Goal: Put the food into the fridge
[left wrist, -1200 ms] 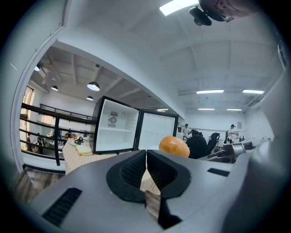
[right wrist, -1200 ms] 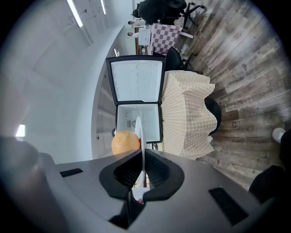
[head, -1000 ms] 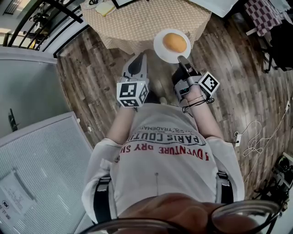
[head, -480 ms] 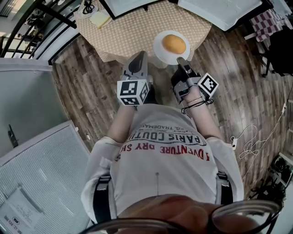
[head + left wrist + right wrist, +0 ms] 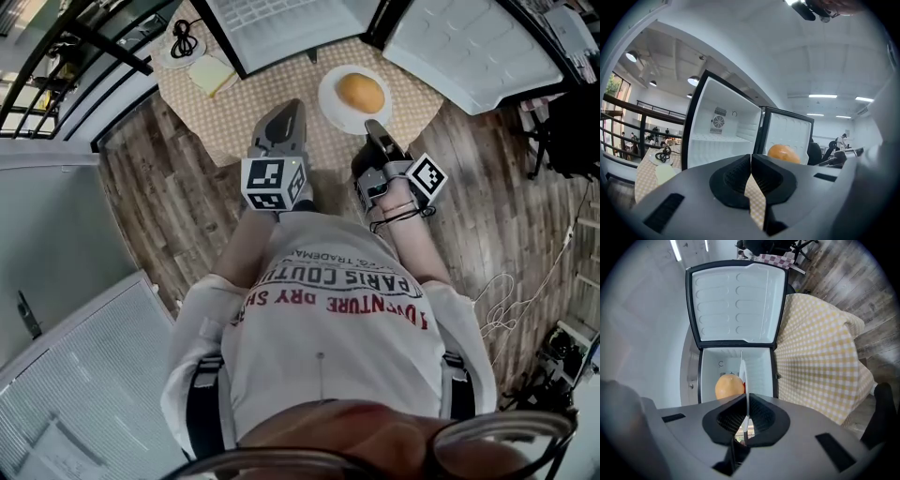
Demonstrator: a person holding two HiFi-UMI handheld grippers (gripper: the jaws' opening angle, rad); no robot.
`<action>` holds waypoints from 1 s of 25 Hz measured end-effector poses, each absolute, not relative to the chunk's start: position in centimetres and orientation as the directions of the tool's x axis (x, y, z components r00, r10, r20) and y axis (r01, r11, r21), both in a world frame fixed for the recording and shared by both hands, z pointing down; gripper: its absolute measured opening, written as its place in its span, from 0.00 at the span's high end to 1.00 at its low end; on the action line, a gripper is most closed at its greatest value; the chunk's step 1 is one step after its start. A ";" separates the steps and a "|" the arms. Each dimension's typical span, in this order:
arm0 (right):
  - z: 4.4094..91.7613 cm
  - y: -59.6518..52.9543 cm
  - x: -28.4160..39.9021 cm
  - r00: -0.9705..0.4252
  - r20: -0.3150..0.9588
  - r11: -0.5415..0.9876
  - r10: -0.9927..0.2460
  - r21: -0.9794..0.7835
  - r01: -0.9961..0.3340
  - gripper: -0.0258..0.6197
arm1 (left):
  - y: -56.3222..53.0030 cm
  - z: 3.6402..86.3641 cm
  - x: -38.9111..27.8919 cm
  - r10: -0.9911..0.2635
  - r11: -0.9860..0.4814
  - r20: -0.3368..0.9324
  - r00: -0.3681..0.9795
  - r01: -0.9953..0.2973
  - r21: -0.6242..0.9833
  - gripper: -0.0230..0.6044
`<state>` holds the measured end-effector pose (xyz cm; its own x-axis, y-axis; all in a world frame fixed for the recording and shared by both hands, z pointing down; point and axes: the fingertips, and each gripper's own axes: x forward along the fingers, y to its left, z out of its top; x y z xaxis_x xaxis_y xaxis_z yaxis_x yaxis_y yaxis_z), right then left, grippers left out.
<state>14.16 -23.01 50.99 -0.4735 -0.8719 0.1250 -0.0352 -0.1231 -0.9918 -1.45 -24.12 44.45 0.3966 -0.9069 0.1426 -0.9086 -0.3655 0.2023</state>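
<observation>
One orange (image 5: 361,93) sits on one white plate (image 5: 325,96), and the right gripper (image 5: 371,125) pinches the plate's rim tight, just before the single open mini fridge (image 5: 267,23). The left gripper (image 5: 281,112) is alongside, clenched on nothing.

We're in what looks like a big open office or lab hall, not a home: long ceiling strip lights (image 5: 822,96), people at desks (image 5: 841,139) way back, black railings (image 5: 103,45), loose cables (image 5: 506,305) on the plank floor (image 5: 159,187), and a mini fridge (image 5: 724,126) parked on a checked tablecloth (image 5: 234,127).
</observation>
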 end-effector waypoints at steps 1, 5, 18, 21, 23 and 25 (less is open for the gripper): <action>50.8 -24.2 13.8 -0.471 0.123 -0.120 -0.874 -0.992 -0.036 0.91 | -25.3 44.3 -1.9 -0.907 -0.367 0.139 0.398 -0.908 0.203 0.92; 50.4 -28.2 12.2 -0.464 0.122 -0.114 -0.877 -0.992 -0.045 0.91 | -29.4 43.7 -3.9 -0.911 -0.364 0.123 0.394 -0.907 0.209 0.92; 49.5 -34.5 9.8 -0.532 0.107 -0.103 -0.840 -0.994 -0.038 0.91 | -33.5 43.9 -6.7 -0.944 -0.268 0.134 0.301 -0.937 0.223 0.92; 49.3 -36.2 9.6 -0.574 0.094 -0.088 -0.814 -0.995 -0.038 0.91 | -34.2 43.9 -6.7 -0.957 -0.226 0.137 0.257 -0.951 0.211 0.92; 49.2 -37.3 9.2 -0.610 0.090 -0.081 -0.787 -0.996 -0.043 0.91 | -34.7 43.8 -6.7 -0.966 -0.188 0.140 0.219 -0.960 0.207 0.92; 49.1 -38.3 9.0 -0.640 0.096 -0.082 -0.762 -0.995 -0.051 0.91 | -35.2 43.7 -6.4 -0.972 -0.156 0.142 0.188 -0.966 0.208 0.92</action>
